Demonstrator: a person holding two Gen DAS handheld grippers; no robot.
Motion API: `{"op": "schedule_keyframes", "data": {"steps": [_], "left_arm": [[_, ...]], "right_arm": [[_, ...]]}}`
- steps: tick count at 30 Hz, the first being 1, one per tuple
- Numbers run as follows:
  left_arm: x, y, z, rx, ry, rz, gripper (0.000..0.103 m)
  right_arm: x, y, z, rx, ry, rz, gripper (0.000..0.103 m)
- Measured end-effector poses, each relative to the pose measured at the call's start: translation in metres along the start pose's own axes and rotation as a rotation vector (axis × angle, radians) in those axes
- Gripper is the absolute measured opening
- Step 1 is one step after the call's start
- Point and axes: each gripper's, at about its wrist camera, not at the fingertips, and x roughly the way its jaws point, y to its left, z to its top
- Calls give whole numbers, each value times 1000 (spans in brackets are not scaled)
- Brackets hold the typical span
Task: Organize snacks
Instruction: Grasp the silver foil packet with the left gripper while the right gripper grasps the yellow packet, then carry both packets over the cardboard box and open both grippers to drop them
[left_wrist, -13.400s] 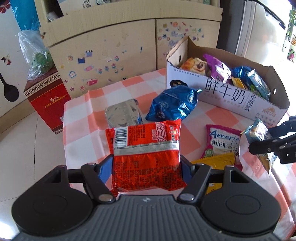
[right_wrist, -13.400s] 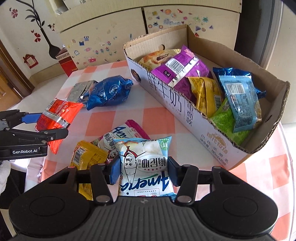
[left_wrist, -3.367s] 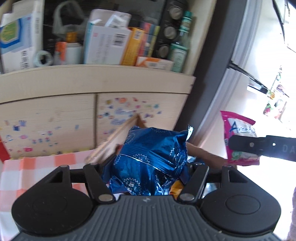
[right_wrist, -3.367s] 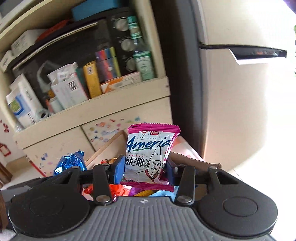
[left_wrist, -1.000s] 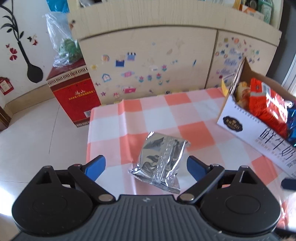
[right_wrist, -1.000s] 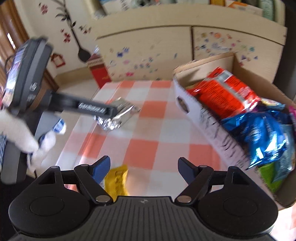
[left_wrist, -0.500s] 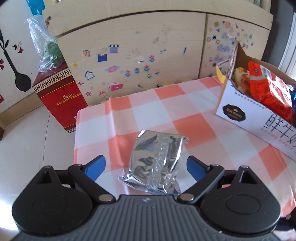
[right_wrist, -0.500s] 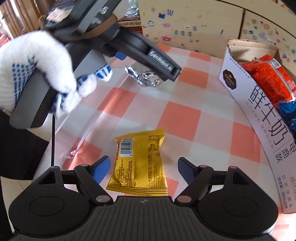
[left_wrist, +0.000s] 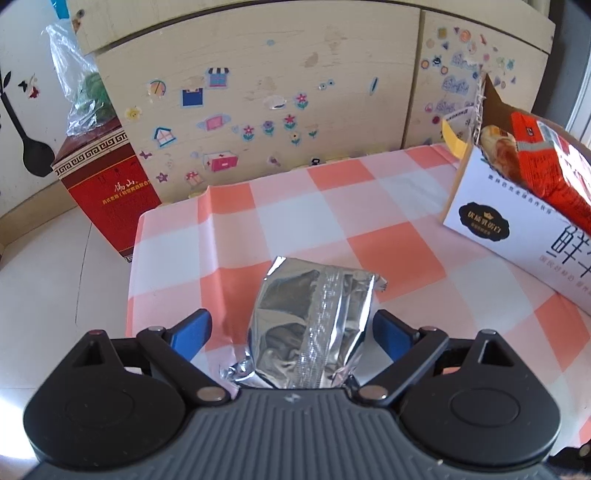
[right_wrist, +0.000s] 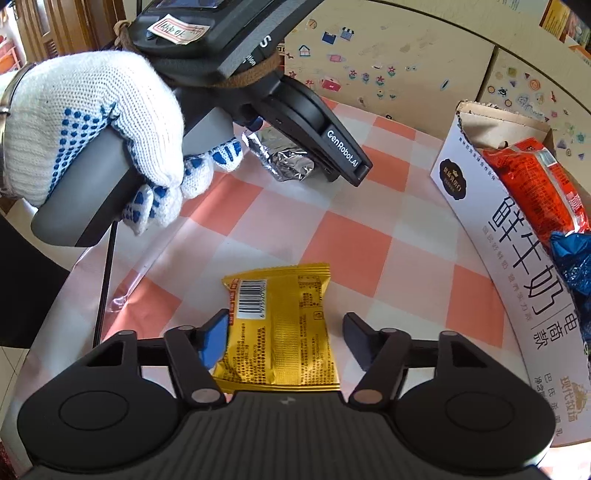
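Observation:
A crumpled silver foil packet lies on the orange-and-white checked tablecloth. My left gripper straddles it. Its jaws are closing, and neither blue pad presses the foil. In the right wrist view a yellow packet lies barcode up between the fingers of my right gripper. Those jaws are also closing: the left pad meets the packet's edge and the right pad stands apart. A gloved hand holds the left device over the silver packet. The cardboard box holds a red packet and a blue one.
The box stands on the table's right side. A red carton with a plastic bag on top sits on the floor beyond the table's left edge. A sticker-covered cabinet runs behind the table.
My left gripper sank closer over the silver packet and its jaws narrowed a little. My right gripper swung over the yellow packet and its jaws drew in around it.

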Motion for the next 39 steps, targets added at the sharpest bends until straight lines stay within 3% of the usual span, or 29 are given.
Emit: {"op": "schedule_keyframes", "data": {"steps": [2, 5, 15, 25, 39], "left_arm": [[-2, 0, 0, -10, -2, -16, 82], [-6, -6, 1, 4, -6, -45, 59], [-11, -11, -2, -9, 0, -51, 59], [-25, -24, -3, 15, -34, -52, 59], [-46, -23, -6, -28, -92, -63, 59]], "right_arm": [[-4, -3, 0, 7, -5, 1, 61], [-5, -8, 2, 28, -6, 9, 58], [-15, -29, 12, 113, -47, -35, 57], [-23, -50, 21, 183, -89, -75, 57], [-35, -69, 30, 236, -145, -90, 57]]}}
